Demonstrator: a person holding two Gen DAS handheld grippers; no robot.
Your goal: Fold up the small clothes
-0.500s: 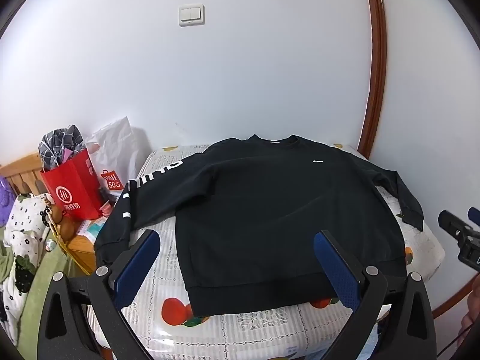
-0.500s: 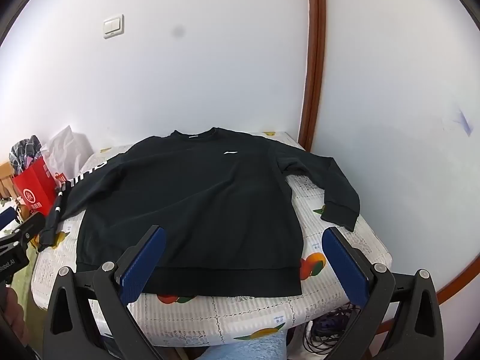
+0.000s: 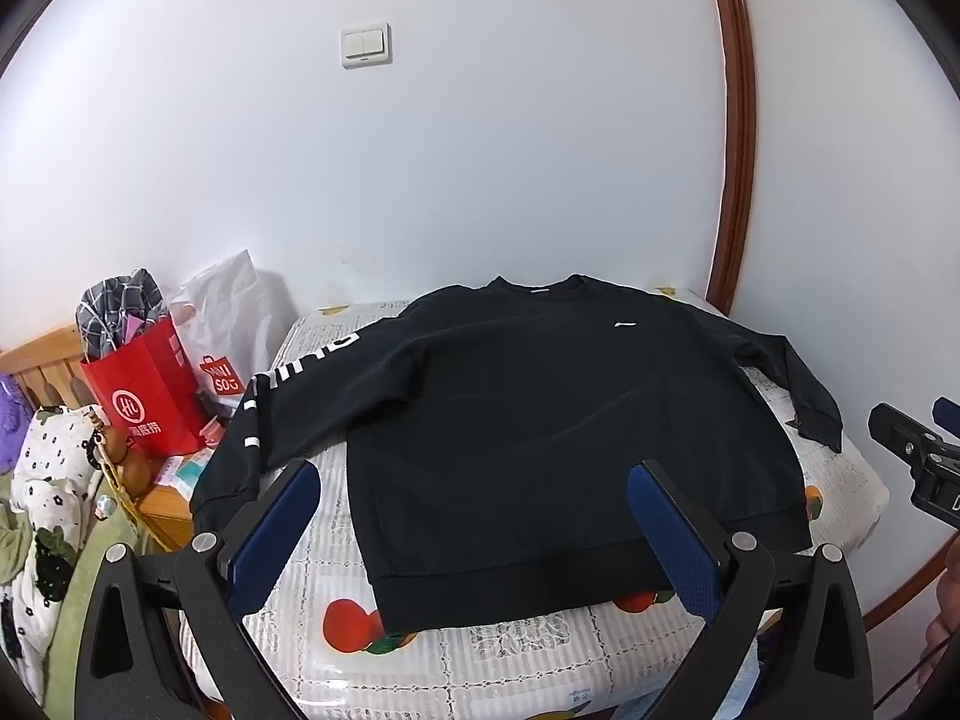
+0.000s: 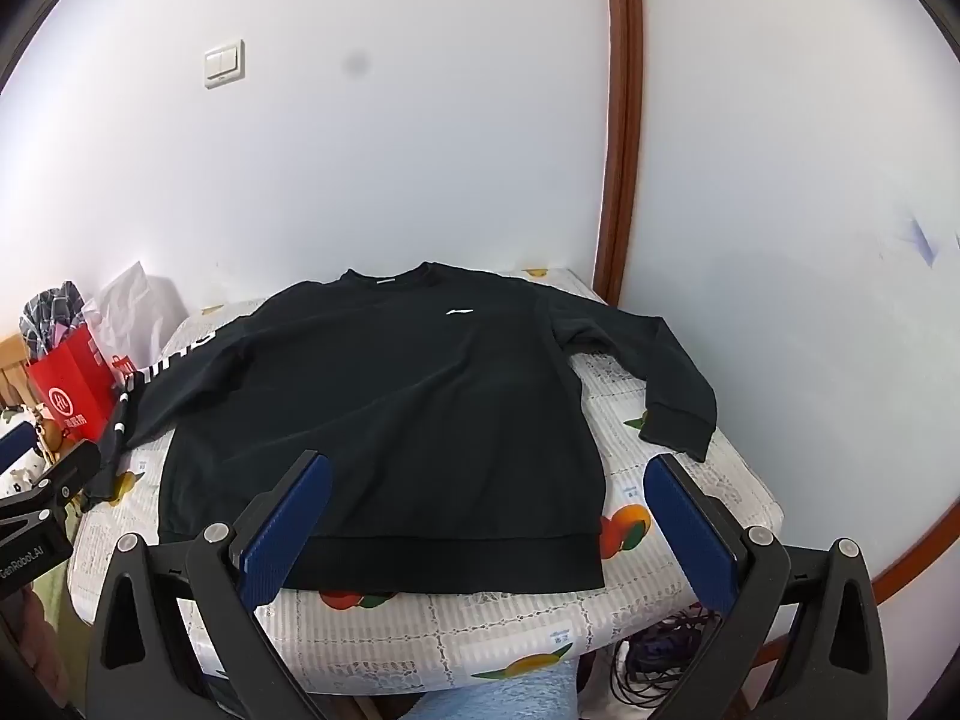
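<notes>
Across the middle of both views a black sweatshirt (image 3: 540, 420) (image 4: 384, 420) lies flat and face up on a table covered with a fruit-print cloth (image 3: 480, 654) (image 4: 678, 516), its neckline toward the white wall and its ribbed hem along the near edge. Its sleeves are spread to either side: in the left wrist view, the sleeve with white lettering (image 3: 270, 414) runs down to the lower left and hangs over the table edge, while the plain sleeve (image 4: 666, 378) bends back toward the lower right of the right wrist view, cuff resting on the cloth. A small white logo (image 4: 459, 312) sits on the chest. At the bottom of the left wrist view the left gripper (image 3: 474, 528) hovers just short of the hem with its blue-padded jaws spread wide and nothing between them; the right gripper (image 4: 486, 513) likewise stands wide apart and empty above the near hem. Each claw also shows at the edge of the other's view. At the left of the frame a red paper bag (image 3: 144, 396) stands beside a white plastic bag (image 3: 234, 324), and a light switch (image 3: 366, 45) is fixed to the wall in the upper left.
</notes>
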